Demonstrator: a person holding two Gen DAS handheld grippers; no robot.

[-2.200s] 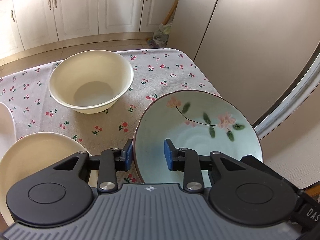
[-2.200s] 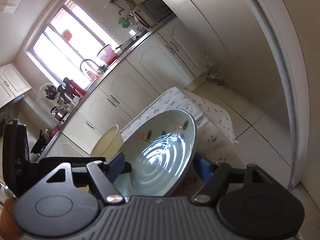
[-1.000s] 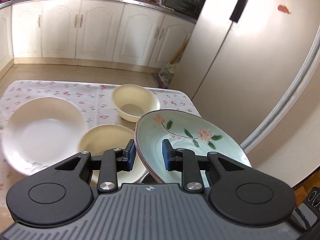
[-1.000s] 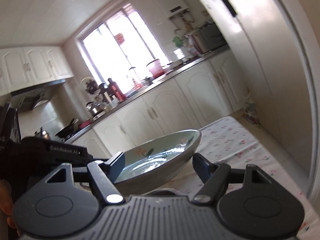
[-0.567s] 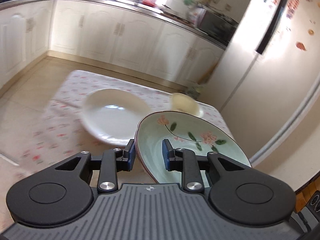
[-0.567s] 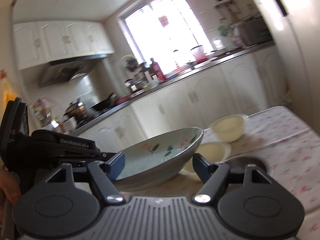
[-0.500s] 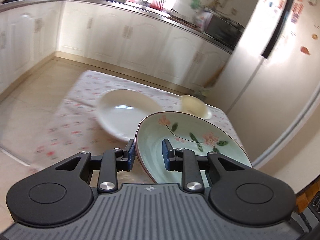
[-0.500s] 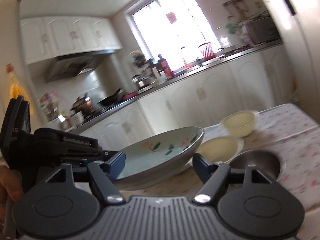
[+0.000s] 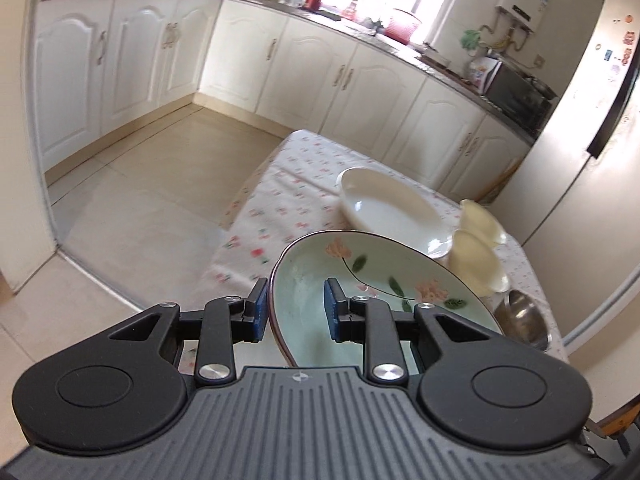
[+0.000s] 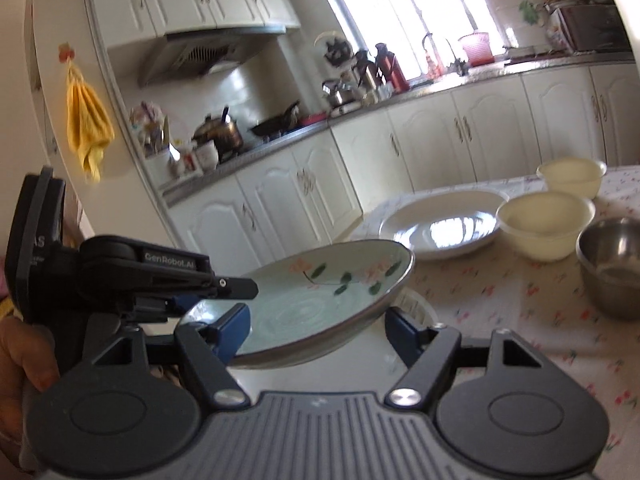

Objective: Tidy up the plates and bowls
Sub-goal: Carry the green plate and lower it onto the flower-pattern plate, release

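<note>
My left gripper (image 9: 294, 310) is shut on the rim of a pale green plate with pink flowers (image 9: 384, 280) and holds it in the air near the table's near left corner. The right wrist view shows the same plate (image 10: 320, 284) gripped by the left gripper (image 10: 188, 280). My right gripper (image 10: 318, 332) is open and empty, its fingers apart below the plate. On the cherry-print tablecloth (image 9: 280, 200) sit a large white plate (image 9: 388, 212), two cream bowls (image 9: 476, 260) (image 9: 482, 222) and a steel bowl (image 9: 520, 316).
White kitchen cabinets (image 9: 320, 68) run along the back walls. A tiled floor (image 9: 140, 200) lies left of the table. A fridge (image 9: 580, 140) stands to the right. In the right wrist view the steel bowl (image 10: 612, 264) sits at the right edge.
Both grippers have pulled back and swung left with the green plate. The table and its dishes now lie further off to the right. The left grip is unchanged.
</note>
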